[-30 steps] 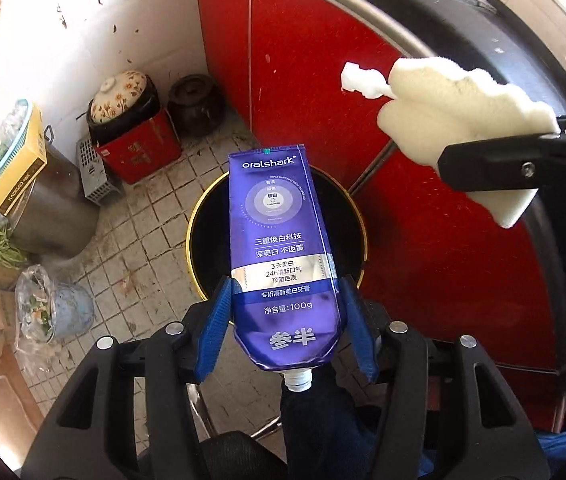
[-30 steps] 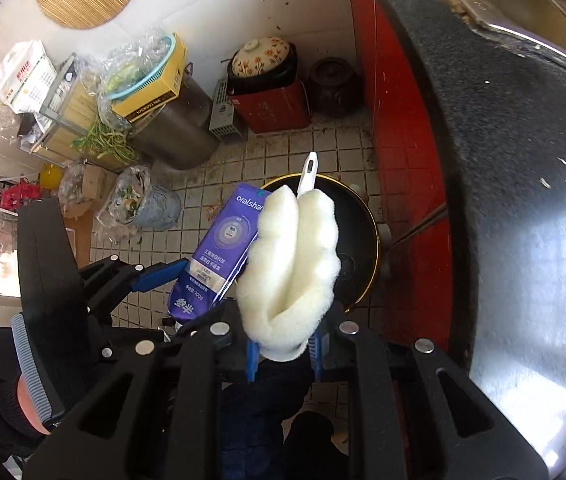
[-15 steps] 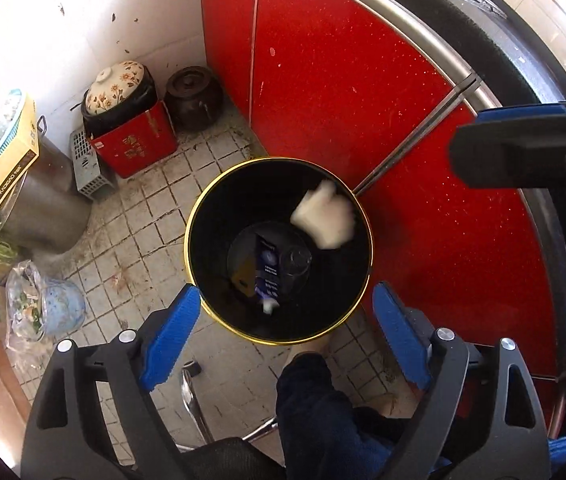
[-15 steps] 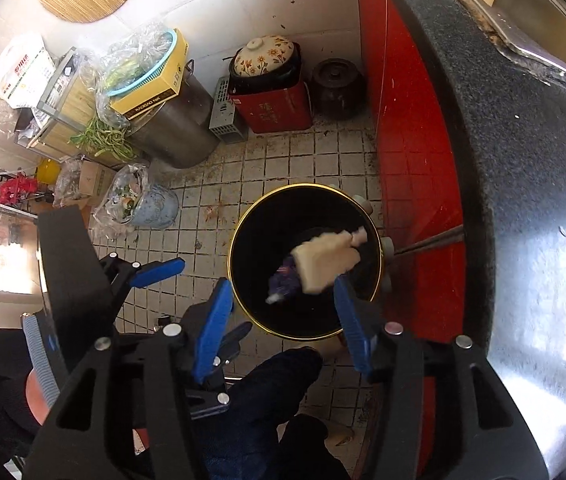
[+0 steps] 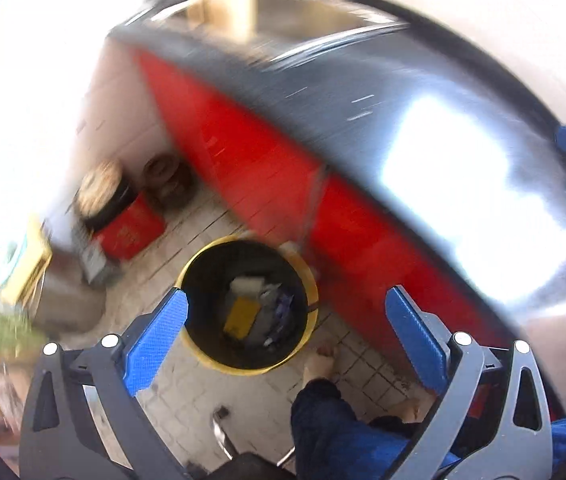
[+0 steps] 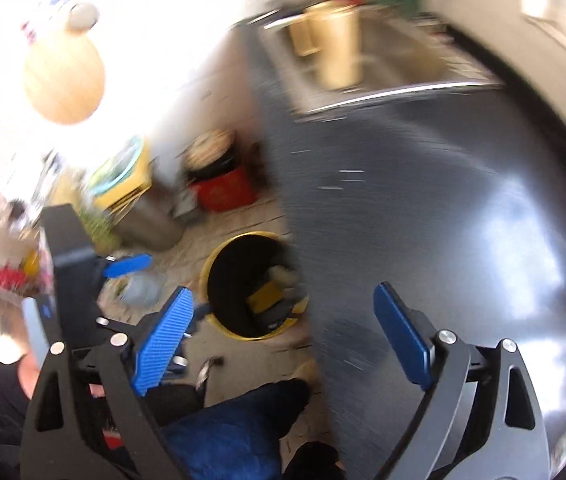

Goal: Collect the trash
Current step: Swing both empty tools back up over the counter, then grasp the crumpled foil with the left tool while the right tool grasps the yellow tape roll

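Lifting: both grippers have swung up from over the bin (image 5: pixel 247 304) toward the counter (image 5: pixel 423 128); heavy blur in both views fits a fast move
Left gripper (image 5: pixel 285 334): spread wide and empty; a second ago it pinched a purple tube
Right gripper (image 6: pixel 283 332): spread wide and empty; a second ago it pinched a white foam piece
Trash: now lying in the bin; the foam (image 5: pixel 247 283) is a pale patch at 12 o'clock inside it, the tube (image 5: pixel 281 312) a dark purple shape at 3 o'clock, beside a yellow item (image 5: pixel 241 314) near the middle
Bin: on the tiled floor against the red cabinet (image 5: pixel 283 184), at 6 o'clock in the left view, between the blue pads (image 5: pixel 155 334)
Counter: fills 1 to 4 o'clock in the right view, with the sink (image 6: pixel 383 60) at 12 o'clock
Meaning: this drop looks done, both items landed inside; the turn toward the counter suggests a search for more trash
Unclear: blur hides whether any trash lies on the counter
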Motion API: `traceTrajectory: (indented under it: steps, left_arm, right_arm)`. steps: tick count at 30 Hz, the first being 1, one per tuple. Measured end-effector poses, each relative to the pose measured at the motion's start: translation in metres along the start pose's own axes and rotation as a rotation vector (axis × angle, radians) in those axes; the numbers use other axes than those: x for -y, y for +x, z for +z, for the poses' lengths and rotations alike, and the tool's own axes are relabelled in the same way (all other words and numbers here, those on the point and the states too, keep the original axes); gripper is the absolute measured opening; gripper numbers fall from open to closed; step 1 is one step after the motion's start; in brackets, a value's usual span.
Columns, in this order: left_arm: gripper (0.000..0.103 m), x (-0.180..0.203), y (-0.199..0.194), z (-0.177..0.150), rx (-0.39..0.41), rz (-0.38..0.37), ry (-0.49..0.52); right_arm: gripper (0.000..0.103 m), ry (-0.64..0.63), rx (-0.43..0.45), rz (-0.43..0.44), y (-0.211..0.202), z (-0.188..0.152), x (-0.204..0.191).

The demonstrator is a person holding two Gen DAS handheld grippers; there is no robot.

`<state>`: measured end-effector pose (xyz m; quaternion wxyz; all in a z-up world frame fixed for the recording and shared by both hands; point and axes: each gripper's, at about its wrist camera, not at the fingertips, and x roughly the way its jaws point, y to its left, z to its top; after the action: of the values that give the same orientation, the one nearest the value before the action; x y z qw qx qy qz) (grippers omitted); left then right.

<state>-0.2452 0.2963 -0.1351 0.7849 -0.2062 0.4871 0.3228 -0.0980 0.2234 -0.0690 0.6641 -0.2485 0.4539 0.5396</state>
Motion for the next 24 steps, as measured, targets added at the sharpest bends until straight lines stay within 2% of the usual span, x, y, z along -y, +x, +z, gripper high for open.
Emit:
traceTrajectory:
  steps: [2, 7, 10, 14, 17, 19, 24]
  left_arm:
    - [0.096, 0.039, -0.008, 0.019, 0.035, -0.056, 0.09]
    - [0.096, 0.146, -0.02, 0.044, 0.098, -0.214, 0.352]
    - [0.096, 0.224, -0.03, 0.046, 0.125, -0.32, 0.531]
    - [0.096, 0.302, -0.048, 0.032, 0.149, -0.414, 0.708]
    - [0.096, 0.347, -0.056, 0.016, 0.154, -0.466, 0.804]
    - [0.096, 0.368, -0.058, 0.011, 0.154, -0.487, 0.854]
    - [0.096, 0.389, -0.059, -0.002, 0.166, -0.489, 0.933]
  right_arm:
    - [0.089, 0.071, 0.04, -0.073, -0.028, -0.016, 0.031]
    - [0.089, 0.324, 0.137, -0.257, -0.106, -0.086, 0.117]
    - [0.089, 0.462, 0.178, -0.343, -0.145, -0.132, 0.158]
    - [0.089, 0.62, 0.227, -0.427, -0.183, -0.192, 0.191]
    - [0.089, 0.721, 0.256, -0.47, -0.209, -0.237, 0.208]
    - [0.089, 0.765, 0.269, -0.486, -0.219, -0.256, 0.217]
    - [0.089, 0.827, 0.28, -0.505, -0.227, -0.28, 0.23]
